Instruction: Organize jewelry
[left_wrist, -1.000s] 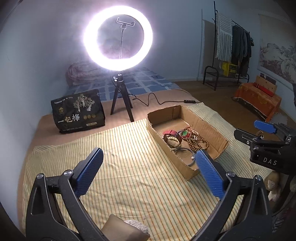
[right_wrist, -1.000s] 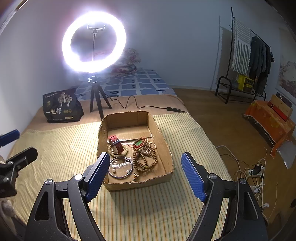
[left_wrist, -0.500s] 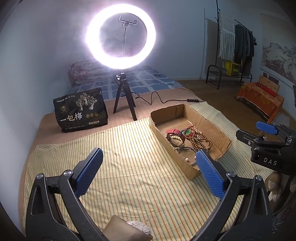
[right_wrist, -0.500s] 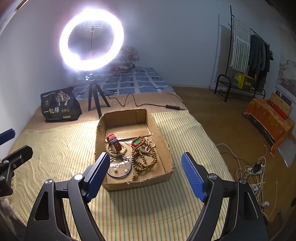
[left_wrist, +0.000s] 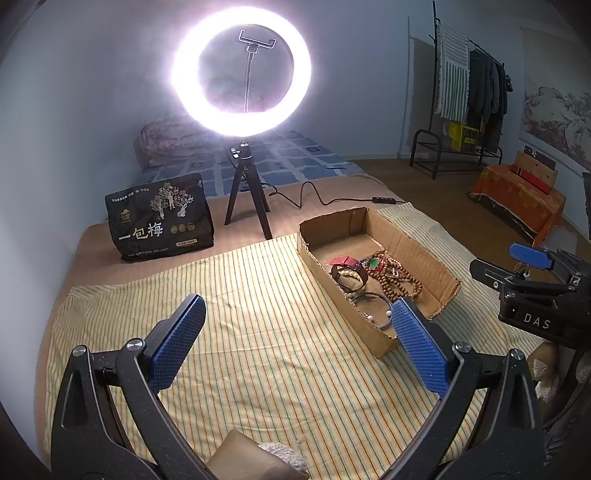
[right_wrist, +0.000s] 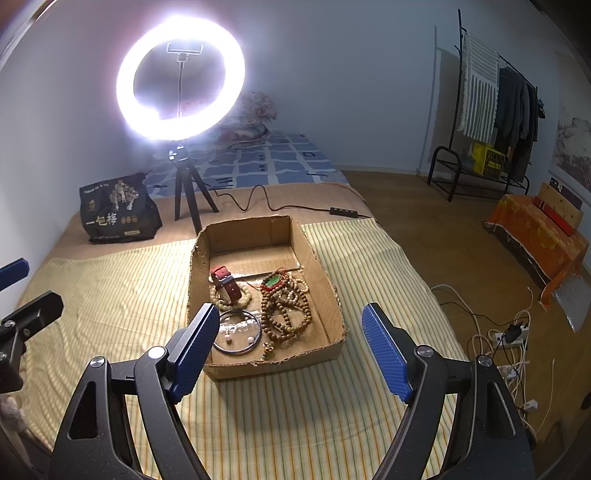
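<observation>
We see a shallow cardboard box (right_wrist: 317, 266) with ragged, torn rims lying on a yellow striped cloth (right_wrist: 110, 295) spread over the bed, nearer the bed's right edge. Inside it the jewelry sits toward the near end: a tangle of brown wooden bead strands (right_wrist: 286, 314) with a green pendant (right_wrist: 272, 282), a red leather strap (right_wrist: 225, 284) resting on a string of pale beads (right_wrist: 245, 297), and a thin dark metal bangle (right_wrist: 255, 328) lying flat in the near left corner.

Both of our claws stand wide open with nothing between their ribbed blue pads. The right claw (right_wrist: 290, 347) hangs just short of the box's near rim; the left claw (left_wrist: 295, 343) hangs over bare cloth, with the box off to its right.

Compared with a second ago, the left view has the box and ring light (left_wrist: 240, 70) slightly further right in frame; the jewelry lies as it did.

The left view alone shows the right claw from the side, marked "DAS". The right view alone shows white cables and a power strip (right_wrist: 511, 338) on the wooden floor. Both show a black printed bag (left_wrist: 160, 218) near the bed's far left.
</observation>
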